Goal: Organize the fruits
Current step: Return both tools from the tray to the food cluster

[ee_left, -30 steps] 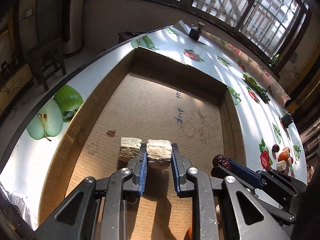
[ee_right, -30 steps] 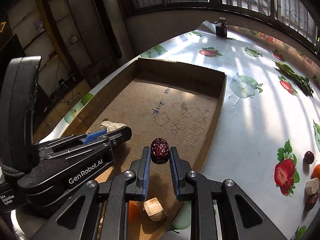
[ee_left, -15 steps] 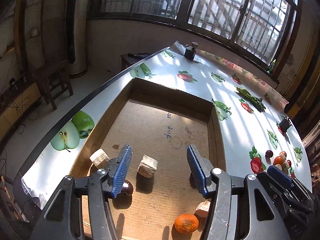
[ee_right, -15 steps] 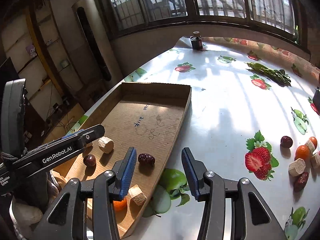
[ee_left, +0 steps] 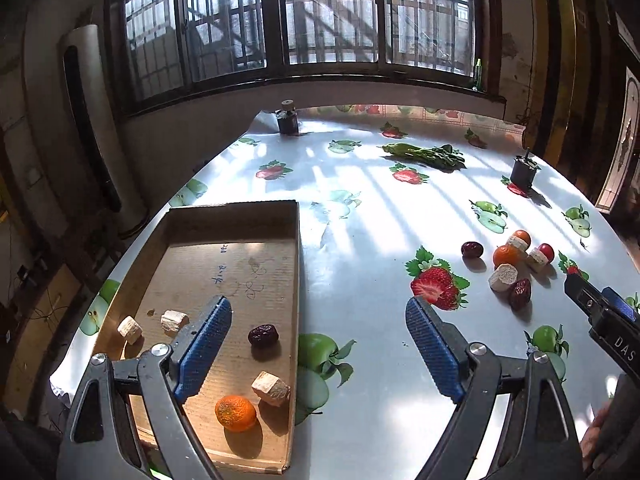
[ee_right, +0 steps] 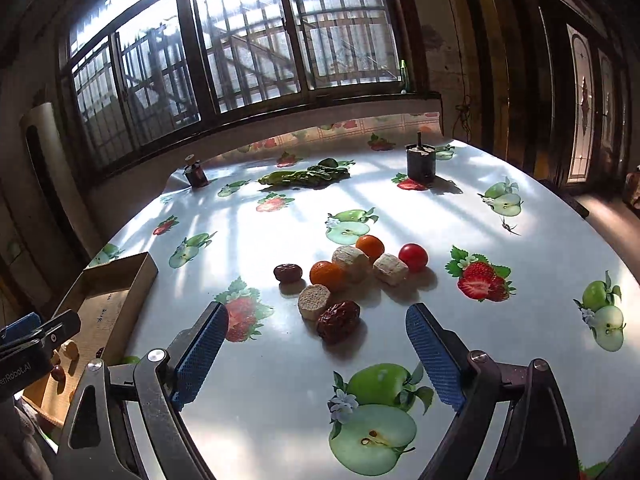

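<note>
A cardboard tray on the left of the table holds a red date, an orange and three beige chunks. My left gripper hangs above the tray's right wall. Its jaws are opening and hold nothing. Loose fruit lies on the right: a wrinkled date, a beige piece, oranges and a cherry tomato. My right gripper hovers just short of this cluster. Its jaws are opening wide, with the wrinkled date lying on the cloth between them, untouched.
The fruit-print tablecloth covers a round table. Green leafy vegetables lie at the back, with a dark jar at the far left and another at the far right. The tray's far end shows at the left.
Both grippers opened, leaving a beige chunk and a red date in the tray. Both then drew back, rose and swung right, the right one over to the loose fruit.
</note>
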A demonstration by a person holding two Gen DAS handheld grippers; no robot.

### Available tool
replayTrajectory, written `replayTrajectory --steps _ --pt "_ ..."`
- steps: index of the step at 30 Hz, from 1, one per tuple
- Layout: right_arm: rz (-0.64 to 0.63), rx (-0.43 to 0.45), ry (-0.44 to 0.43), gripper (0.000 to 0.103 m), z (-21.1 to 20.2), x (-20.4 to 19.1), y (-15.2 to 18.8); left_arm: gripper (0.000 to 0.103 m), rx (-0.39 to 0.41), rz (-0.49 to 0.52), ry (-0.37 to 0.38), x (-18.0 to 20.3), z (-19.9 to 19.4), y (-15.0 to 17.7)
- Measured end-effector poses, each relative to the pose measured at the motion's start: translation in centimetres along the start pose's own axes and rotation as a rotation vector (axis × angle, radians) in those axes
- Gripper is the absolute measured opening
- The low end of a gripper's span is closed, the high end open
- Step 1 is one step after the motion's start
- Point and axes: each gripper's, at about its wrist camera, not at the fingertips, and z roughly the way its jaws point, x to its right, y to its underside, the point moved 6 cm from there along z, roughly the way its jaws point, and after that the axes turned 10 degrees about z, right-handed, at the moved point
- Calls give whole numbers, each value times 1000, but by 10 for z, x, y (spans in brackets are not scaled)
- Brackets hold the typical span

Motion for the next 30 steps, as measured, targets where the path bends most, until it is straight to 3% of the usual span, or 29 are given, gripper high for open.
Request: replayTrajectory --steps 8,15,19,23,25,30 --pt "142 -110 36 94 9 63 -10 88 -21 44 14 25 7 -3" --pt "104 -67 91 94 4 110 -49 88 -75 -12 85 30 29 0" --pt "148 -85 86 94 15 132 -68 88 -114 3 174 54 42 1" --pt "154 -217 26 93 42 122 -64 88 -131 44 227 78 50 -2" --pt "134 -275 -19 80 55 105 -52 88 -132 42 227 82 52 -4" --pt "42 -376 -141 64 82 46 -14 88 -156 18 213 75 64 -5"
